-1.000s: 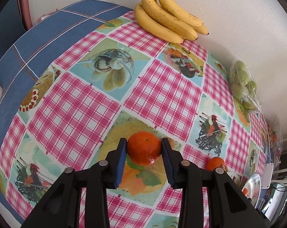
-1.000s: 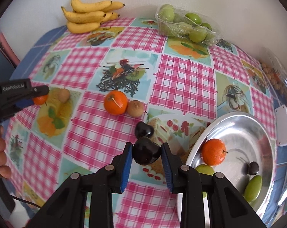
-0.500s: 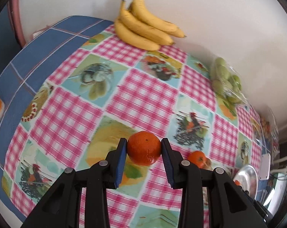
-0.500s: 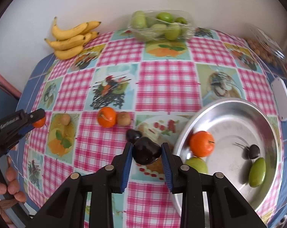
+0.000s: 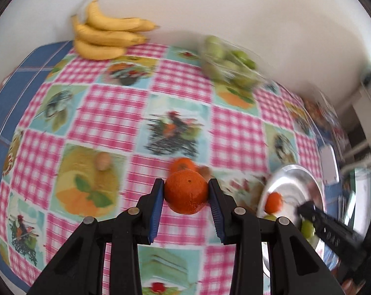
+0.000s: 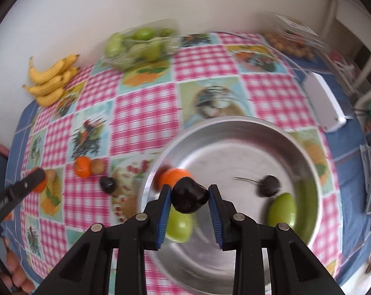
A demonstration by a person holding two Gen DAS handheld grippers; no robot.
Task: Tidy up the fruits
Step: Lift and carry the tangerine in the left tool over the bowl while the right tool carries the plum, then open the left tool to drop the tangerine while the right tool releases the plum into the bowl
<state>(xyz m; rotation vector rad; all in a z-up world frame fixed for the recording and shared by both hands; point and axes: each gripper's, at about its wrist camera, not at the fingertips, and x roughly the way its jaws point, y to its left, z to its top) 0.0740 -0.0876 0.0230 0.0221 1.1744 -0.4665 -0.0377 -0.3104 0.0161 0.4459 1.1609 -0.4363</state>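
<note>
The right claw (image 6: 189, 198) is gripping a dark plum (image 6: 190, 198), its pads pressing on both sides, and is hanging over the near left part of the metal bowl (image 6: 234, 127). The left claw (image 5: 186, 193) is clamping a tangerine (image 5: 186, 191) the same way, above the cloth (image 5: 111, 113) and with the bowl (image 5: 295, 177) off to its right.

Judging the task as gathering loose fruit into the bowl, it is partly done. Under and beyond the right claw the bowl is already holding a tangerine (image 6: 173, 175), two green fruits (image 6: 282, 210) and a small dark fruit with a stem (image 6: 270, 185). Two more pieces are in transit. Left of the right claw, an orange fruit (image 6: 82, 166), a brown one (image 6: 97, 166) and another plum (image 6: 108, 184) are lying on the cloth, and a brown fruit (image 5: 102, 161) is sitting ahead-left of the left claw. Bananas (image 6: 51, 81) and a pack of green fruit (image 6: 138, 43) are resting far ahead by the wall.

Compared with a second ago, both claws are holding the same fruit at the same width but are travelling right: the right one was over the cloth short of the bowl and is now above it, while the left one was far from the bowl, which is now coming close at its right.
</note>
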